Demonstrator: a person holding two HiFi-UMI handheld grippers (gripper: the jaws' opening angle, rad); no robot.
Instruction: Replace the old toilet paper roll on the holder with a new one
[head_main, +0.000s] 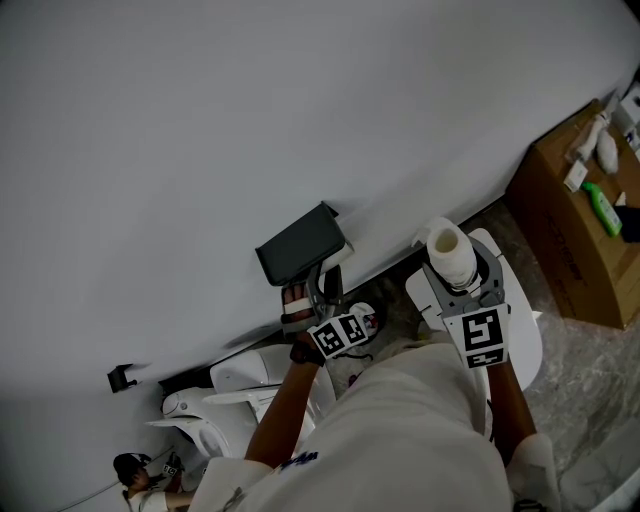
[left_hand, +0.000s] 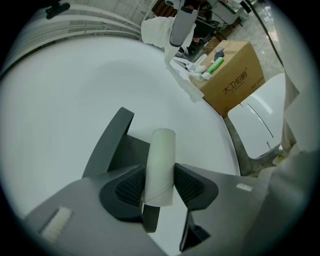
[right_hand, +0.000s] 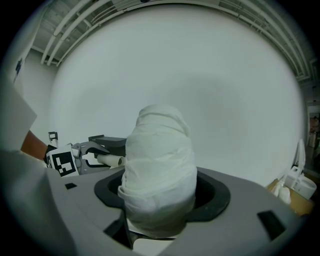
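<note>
The spent tube (left_hand: 161, 160) is clamped in the left gripper (left_hand: 159, 186) right at the holder (left_hand: 111, 142), seemingly already off it, while the new roll (right_hand: 160, 170) is grasped by the right gripper (right_hand: 162, 196) to the holder's right, yet to be fitted

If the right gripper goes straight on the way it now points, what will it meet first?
Probably the plain white wall; nothing else lies ahead. The wrapped white toilet paper roll in the right gripper would touch it first. Depth is unclear.
</note>
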